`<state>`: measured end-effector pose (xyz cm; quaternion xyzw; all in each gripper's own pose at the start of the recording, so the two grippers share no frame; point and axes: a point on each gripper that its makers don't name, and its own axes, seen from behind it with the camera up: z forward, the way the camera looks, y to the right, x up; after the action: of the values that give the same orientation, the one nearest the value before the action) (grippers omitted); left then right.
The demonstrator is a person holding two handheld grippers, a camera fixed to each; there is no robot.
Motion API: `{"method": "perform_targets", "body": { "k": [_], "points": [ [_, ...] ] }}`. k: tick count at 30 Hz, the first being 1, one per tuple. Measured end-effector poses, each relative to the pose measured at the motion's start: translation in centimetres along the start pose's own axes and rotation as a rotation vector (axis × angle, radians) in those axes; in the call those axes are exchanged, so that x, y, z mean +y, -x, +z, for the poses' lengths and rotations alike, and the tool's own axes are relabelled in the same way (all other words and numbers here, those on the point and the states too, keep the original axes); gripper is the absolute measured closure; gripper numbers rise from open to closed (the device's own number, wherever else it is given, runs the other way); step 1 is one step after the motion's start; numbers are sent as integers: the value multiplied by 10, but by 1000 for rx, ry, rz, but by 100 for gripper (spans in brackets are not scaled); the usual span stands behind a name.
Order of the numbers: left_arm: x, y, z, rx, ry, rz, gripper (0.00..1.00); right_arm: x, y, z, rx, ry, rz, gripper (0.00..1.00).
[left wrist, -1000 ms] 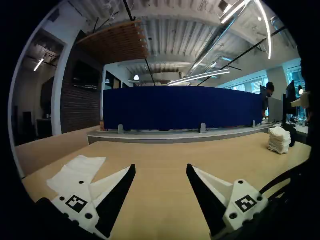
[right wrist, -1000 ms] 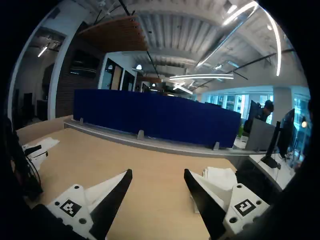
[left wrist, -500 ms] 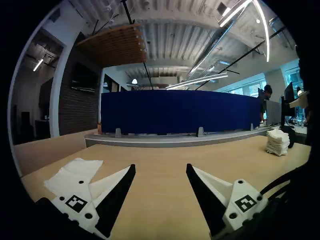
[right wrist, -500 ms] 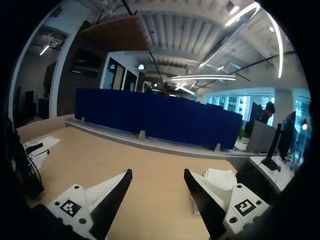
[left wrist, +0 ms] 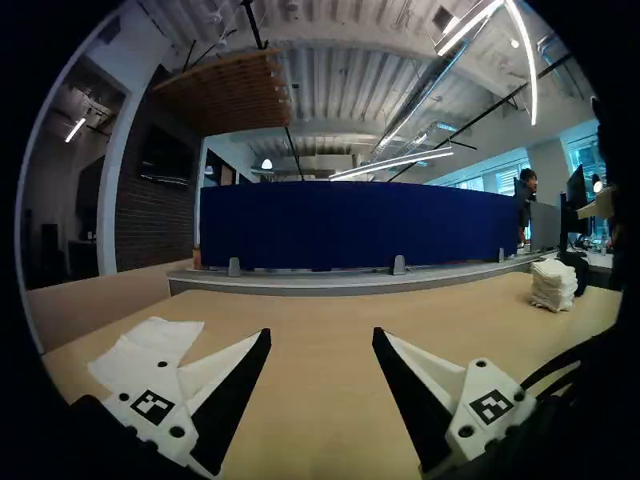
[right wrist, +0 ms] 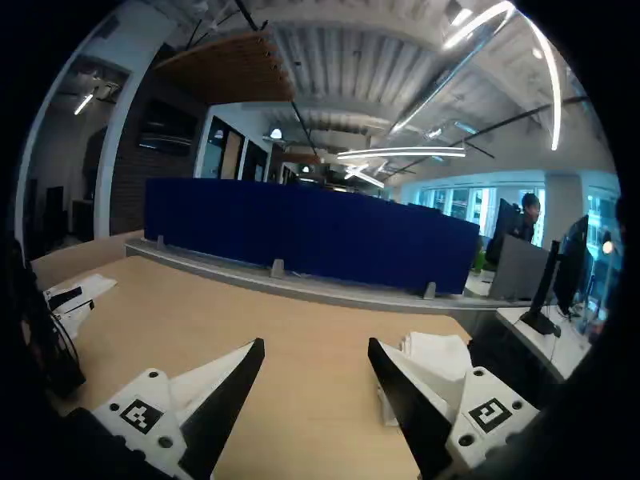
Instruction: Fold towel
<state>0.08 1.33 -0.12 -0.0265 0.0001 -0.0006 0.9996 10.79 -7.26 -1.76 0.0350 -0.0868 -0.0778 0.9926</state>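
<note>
Towel (left wrist: 148, 348) lies flat on desk (left wrist: 336, 320), near its left edge. My L tool (left wrist: 320, 330) and R tool (right wrist: 316, 341) wide, empty. Prob. soft, light, floppy; I'd pinch its near corners.

Towel (left wrist: 144, 342) partly hidden behind left tongs (left wrist: 321, 330).

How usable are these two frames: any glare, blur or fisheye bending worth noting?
Left gripper view: sharp throughout, no motion blur; the blue divider bows from fisheye bending; the ceiling light strip is blown out. Right gripper view: equally sharp; the windows glow bluish-white, and the wooden table is evenly lit with only soft shadows.
</note>
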Motion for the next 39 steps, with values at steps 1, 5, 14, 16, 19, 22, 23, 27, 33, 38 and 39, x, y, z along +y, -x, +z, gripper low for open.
{"method": "perform_targets", "body": {
  "k": [1, 5, 14, 16, 19, 22, 23, 27, 33, 38, 39],
  "points": [
    [0, 0, 0, 0, 0, 0, 6, 2, -1, 0, 6, 4, 0, 0],
    [0, 0, 0, 0, -1, 0, 6, 11, -7, 0, 32, 20, 6, 0],
    [0, 0, 0, 0, -1, 0, 6, 38, 8, -6, 91, 51, 65, 0],
    [0, 0, 0, 0, -1, 0, 6, 43, 16, -6, 98, 55, 86, 0],
    [0, 0, -1, 0, -1, 0, 6, 50, 29, -5, 112, 55, 117, 0],
    [0, 0, -1, 0, -1, 0, 6, 57, 43, -2, 123, 58, 146, 0],
    [0, 0, -1, 0, -1, 0, 6, 60, 48, -1, 126, 60, 156, 0],
    [0, 0, 0, 0, -1, 1, 6, 71, 64, 3, 136, 74, 199, 0],
    [1, 0, 1, 0, -1, 0, 6, 76, 81, 8, 154, 66, 262, 0],
    [1, 0, 1, 0, -1, 0, 6, 81, 95, 16, 147, 85, 287, 0],
    [1, 0, 1, 0, -1, 0, 6, 81, 97, 17, 148, 82, 285, 0]
  ]
}}
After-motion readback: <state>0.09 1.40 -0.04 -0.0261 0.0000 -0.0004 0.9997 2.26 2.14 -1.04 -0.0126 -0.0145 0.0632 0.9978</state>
